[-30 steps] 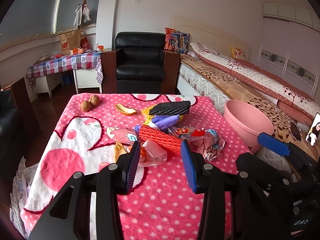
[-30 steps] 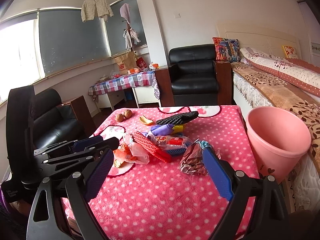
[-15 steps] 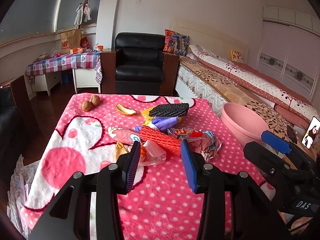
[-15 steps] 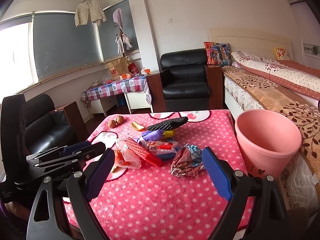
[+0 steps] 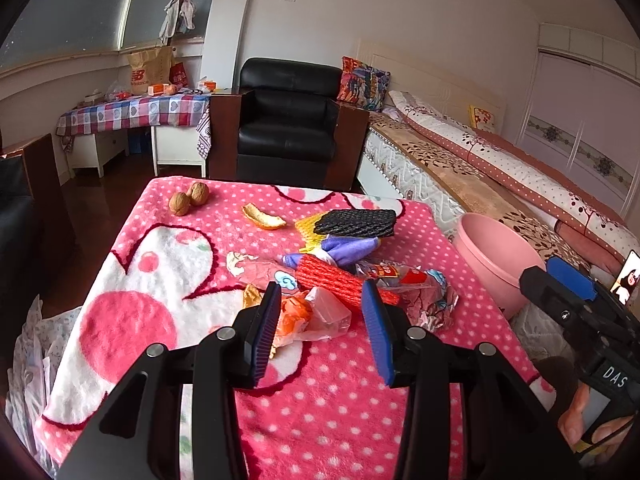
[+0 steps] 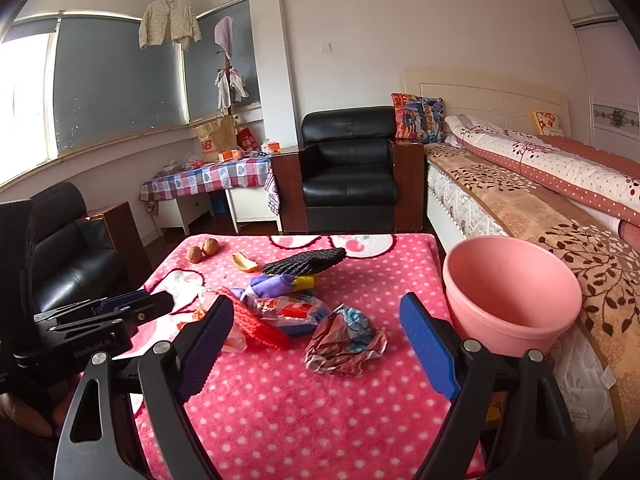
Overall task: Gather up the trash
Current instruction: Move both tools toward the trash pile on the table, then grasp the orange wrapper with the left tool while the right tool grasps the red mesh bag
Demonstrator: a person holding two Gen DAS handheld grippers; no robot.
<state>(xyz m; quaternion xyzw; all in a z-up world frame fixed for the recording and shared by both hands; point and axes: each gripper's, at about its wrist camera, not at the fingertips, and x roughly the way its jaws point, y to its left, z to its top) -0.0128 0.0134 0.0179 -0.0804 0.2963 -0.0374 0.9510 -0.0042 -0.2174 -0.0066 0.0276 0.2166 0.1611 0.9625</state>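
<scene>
Both tongs empty: left tongs (image 5: 320, 322) half open, lined up on the clear bag (image 5: 326, 314) just ahead; right tongs (image 6: 316, 344) spread wide around the crumpled wrapper (image 6: 346, 342). Remaining trash pile (image 5: 340, 248) sits beyond. Pink bucket (image 6: 512, 288) stands right of the table, likely the drop point.

Left gripper (image 5: 320, 330): matte black angular frame with triangular cut-outs, round silver screw heads at the pivots, and two ribbed blue finger pads (image 5: 266, 332). Right gripper (image 6: 316, 346): same black frame and silver screws, with wider-set blue ribbed pads (image 6: 430, 346). In the left wrist view the right gripper's black body carries white lettering "DAS", and bare skin of the right hand (image 5: 588, 428) shows beneath it at the near right edge.
</scene>
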